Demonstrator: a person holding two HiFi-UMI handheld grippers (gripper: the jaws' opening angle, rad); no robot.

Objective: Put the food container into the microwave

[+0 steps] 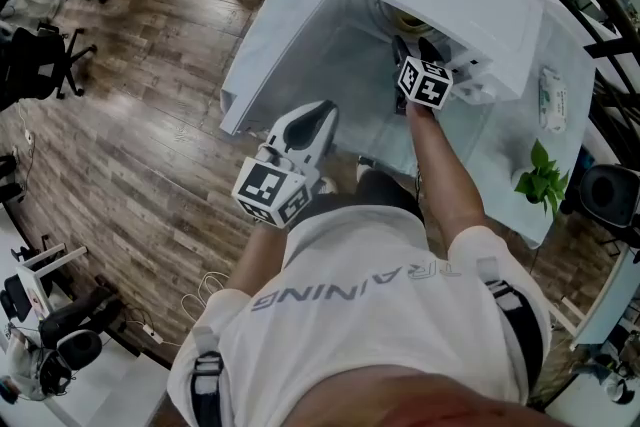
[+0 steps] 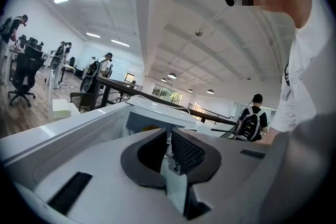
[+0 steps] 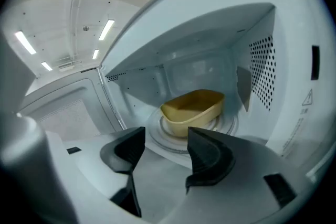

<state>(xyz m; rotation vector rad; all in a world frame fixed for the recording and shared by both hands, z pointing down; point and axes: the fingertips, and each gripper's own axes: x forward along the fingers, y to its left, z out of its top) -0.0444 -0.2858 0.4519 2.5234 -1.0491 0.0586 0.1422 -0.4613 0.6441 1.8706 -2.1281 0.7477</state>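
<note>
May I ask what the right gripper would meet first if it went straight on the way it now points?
Most likely the food container, which sits on the turntable inside the microwave straight ahead of the open, empty right gripper; the gap is unclear.

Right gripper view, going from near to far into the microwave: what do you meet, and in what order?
right gripper, jaws apart and empty → glass turntable → yellow food container sitting on the turntable → microwave back wall
</note>
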